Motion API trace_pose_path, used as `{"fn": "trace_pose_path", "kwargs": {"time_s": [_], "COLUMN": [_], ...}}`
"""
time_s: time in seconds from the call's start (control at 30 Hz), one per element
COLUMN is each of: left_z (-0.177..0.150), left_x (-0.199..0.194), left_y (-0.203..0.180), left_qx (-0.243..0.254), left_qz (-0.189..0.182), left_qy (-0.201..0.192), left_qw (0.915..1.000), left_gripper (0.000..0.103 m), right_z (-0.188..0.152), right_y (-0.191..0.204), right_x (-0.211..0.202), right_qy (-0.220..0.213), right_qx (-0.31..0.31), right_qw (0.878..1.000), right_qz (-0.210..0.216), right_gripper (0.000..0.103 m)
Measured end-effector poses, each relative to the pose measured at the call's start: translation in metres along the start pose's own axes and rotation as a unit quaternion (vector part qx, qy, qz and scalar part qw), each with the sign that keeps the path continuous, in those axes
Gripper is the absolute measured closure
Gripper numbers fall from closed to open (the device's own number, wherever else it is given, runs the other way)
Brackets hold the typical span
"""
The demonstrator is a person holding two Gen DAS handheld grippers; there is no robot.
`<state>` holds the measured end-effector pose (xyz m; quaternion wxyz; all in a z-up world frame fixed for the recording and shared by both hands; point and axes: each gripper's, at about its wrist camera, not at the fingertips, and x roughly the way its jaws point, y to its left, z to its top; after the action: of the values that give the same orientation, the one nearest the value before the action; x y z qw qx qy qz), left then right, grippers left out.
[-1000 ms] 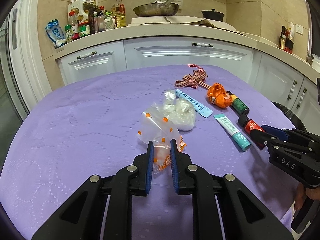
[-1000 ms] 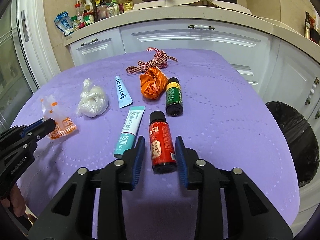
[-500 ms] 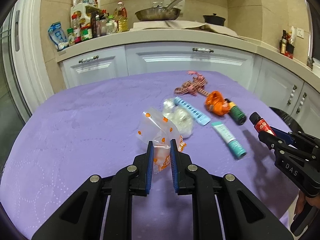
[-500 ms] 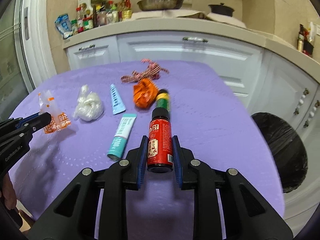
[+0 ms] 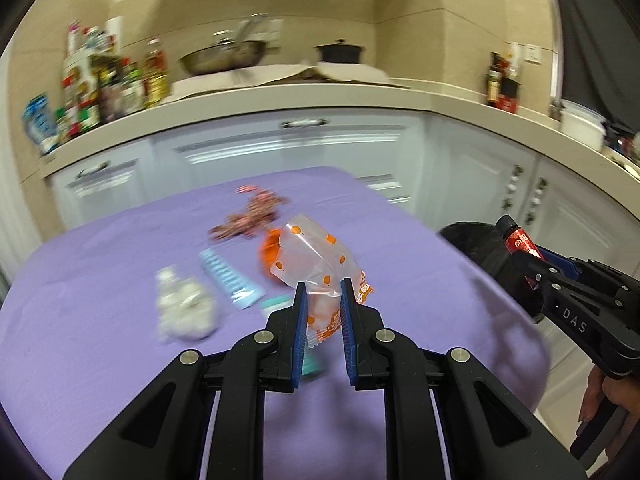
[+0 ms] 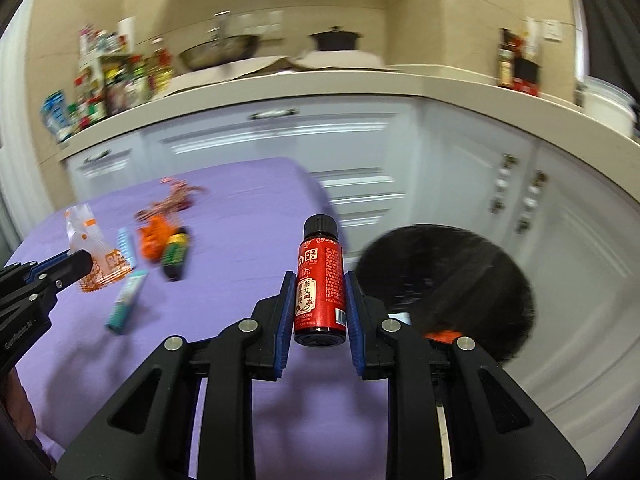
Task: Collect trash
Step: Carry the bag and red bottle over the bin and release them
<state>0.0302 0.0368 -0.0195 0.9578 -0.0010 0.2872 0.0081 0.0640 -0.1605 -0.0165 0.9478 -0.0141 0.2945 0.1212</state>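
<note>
My left gripper is shut on a clear plastic wrapper with orange dots, lifted off the purple table; the same wrapper shows at the left of the right wrist view. My right gripper is shut on a small red bottle with a black cap, held upright in the air above the table's right edge. That red bottle also shows at the right of the left wrist view. Beyond it stands a bin lined with a black bag.
Left on the table are a white crumpled bag, a light blue tube, a teal tube, an orange wad, a green bottle and a checked ribbon. White cabinets stand behind.
Both grippers have lifted and swung right toward the bin. The right one closed on the red bottle and raised it off the table; the left one carries the wrapper along.
</note>
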Motion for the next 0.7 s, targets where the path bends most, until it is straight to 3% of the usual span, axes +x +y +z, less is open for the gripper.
{"fn": "trace_pose_path", "kwargs": {"time_s": [0.4,0.7], "left_z": [0.032,0.041], "left_x": [0.043,0.080], "left_y": [-0.105,-0.155], "left_qx": [0.065,0.090], "left_qz": [-0.070,-0.086], "left_qy": [-0.010,0.005], "left_qw": [0.9954,0.9922], "left_gripper": [0.086,0.086], "right_z": [0.000,-0.004], "right_y": [-0.105,-0.147], "right_x": [0.005,0.025], "right_qy": [-0.014,-0.006], "right_qx": [0.066,0.090], "right_qw": [0.995,0.991], "right_qz": [-0.075,-0.095], "right_gripper": [0.080,0.080]}}
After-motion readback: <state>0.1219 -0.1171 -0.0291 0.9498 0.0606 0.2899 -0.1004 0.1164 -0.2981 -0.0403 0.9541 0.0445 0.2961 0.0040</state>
